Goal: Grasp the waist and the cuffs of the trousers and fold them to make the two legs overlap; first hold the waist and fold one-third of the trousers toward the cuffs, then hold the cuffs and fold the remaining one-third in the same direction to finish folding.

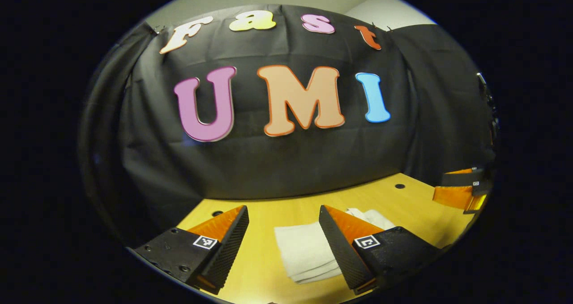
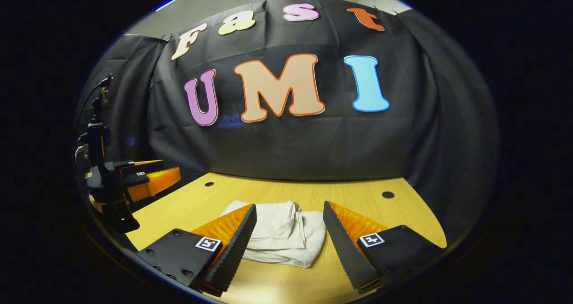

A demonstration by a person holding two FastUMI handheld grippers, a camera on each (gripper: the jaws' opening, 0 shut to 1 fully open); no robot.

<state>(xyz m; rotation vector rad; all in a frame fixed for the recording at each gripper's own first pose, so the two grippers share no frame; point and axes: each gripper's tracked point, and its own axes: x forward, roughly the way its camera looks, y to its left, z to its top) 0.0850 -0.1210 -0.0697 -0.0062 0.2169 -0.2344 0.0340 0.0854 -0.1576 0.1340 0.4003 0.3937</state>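
Observation:
The white trousers point(image 1: 306, 250) lie folded into a small layered bundle on the wooden table point(image 1: 403, 201). In the left gripper view my left gripper point(image 1: 284, 241) hangs open above the table, with the bundle between and behind its fingers, untouched. My right gripper point(image 1: 461, 190) shows at the far right edge there, raised off the table. In the right gripper view the trousers point(image 2: 282, 234) sit just ahead of my open right gripper point(image 2: 288, 241), rumpled at the top. My left gripper point(image 2: 138, 181) is at the left, held above the table.
The black cloth wall closes the back and sides of the table. Small dark holes point(image 2: 387, 194) mark the tabletop near its far corners. Bare wood point(image 2: 358, 192) lies behind and beside the bundle.

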